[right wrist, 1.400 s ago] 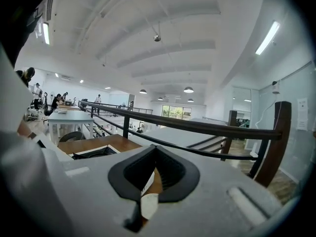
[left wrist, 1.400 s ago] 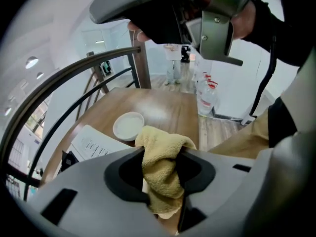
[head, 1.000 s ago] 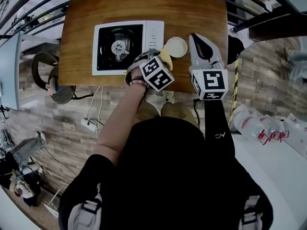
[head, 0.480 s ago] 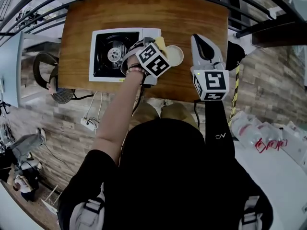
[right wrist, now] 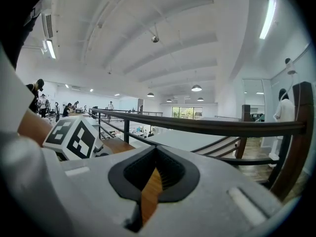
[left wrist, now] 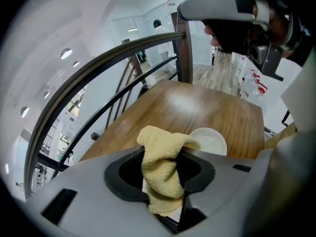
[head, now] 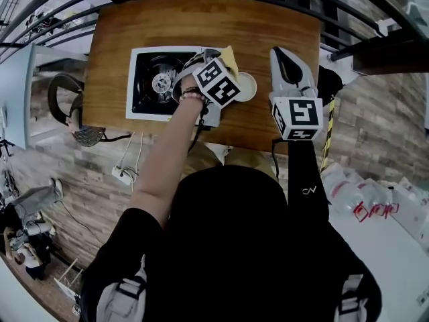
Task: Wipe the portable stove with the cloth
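The portable stove (head: pixel 151 106) is white with a black burner top and lies on the left half of the wooden table (head: pixel 268 25). My left gripper (head: pixel 224 62) hangs over the stove's right end, shut on a yellow cloth (head: pixel 228 55). In the left gripper view the cloth (left wrist: pixel 160 154) is bunched between the jaws of that gripper (left wrist: pixel 165 177) and droops below them. My right gripper (head: pixel 283 54) is over the table to the right of the stove, apart from it. Its jaws (right wrist: pixel 150 191) are shut on nothing, with wood showing through the slit.
A white round bowl (head: pixel 246 86) sits between the two grippers, just right of the stove; it also shows as the bowl (left wrist: pixel 211 141) ahead of the left jaws. A dark railing (left wrist: pixel 113 63) runs beyond the table. A power strip (head: pixel 122 174) lies on the floor.
My left gripper has carried the cloth from the table's front edge back and left, onto the stove's right end. The right gripper has hardly moved.
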Action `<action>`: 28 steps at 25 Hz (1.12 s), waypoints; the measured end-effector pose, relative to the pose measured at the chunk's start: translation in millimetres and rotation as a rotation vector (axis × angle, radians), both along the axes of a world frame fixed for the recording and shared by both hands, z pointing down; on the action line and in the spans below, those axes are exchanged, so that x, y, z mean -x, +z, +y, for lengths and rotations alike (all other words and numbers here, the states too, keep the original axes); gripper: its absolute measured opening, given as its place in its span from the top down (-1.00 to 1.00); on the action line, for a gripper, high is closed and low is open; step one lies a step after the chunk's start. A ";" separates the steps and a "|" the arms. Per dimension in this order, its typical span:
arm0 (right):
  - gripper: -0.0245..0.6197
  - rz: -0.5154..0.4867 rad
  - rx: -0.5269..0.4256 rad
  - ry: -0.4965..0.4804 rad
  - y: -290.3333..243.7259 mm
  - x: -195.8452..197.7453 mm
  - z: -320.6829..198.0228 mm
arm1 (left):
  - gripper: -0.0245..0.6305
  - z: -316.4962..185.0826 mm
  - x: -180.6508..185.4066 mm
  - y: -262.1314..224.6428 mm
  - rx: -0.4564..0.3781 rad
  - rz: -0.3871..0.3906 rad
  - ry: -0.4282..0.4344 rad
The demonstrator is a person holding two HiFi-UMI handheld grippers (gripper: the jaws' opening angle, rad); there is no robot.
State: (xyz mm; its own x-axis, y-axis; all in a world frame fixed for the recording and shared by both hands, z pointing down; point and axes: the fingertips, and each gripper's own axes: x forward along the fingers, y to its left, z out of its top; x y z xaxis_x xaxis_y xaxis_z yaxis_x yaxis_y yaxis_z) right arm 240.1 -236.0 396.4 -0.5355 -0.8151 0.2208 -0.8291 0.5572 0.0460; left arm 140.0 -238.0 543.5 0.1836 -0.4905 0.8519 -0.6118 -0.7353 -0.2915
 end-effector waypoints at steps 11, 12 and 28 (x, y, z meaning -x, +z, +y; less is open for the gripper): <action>0.93 0.033 0.016 0.081 -0.8 6.2 -5.6 | 0.49 -64.0 23.5 -24.0 -0.138 -0.012 0.013; 0.93 0.039 0.020 0.093 0.5 6.5 -5.8 | 0.49 -66.0 28.4 -19.2 -0.130 -0.027 0.019; 0.92 0.083 0.031 0.044 -6.9 131.7 -17.8 | 0.48 -60.0 199.4 -6.1 -0.050 -0.046 -0.138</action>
State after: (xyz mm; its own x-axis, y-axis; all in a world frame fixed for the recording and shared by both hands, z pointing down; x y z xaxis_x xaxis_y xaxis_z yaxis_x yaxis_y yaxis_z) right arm 108.5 -253.8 389.5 -0.4782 -0.8295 0.2887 -0.8468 0.5226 0.0989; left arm -59.4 -298.0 537.3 0.0728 -0.5500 0.8320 -0.6912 -0.6292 -0.3554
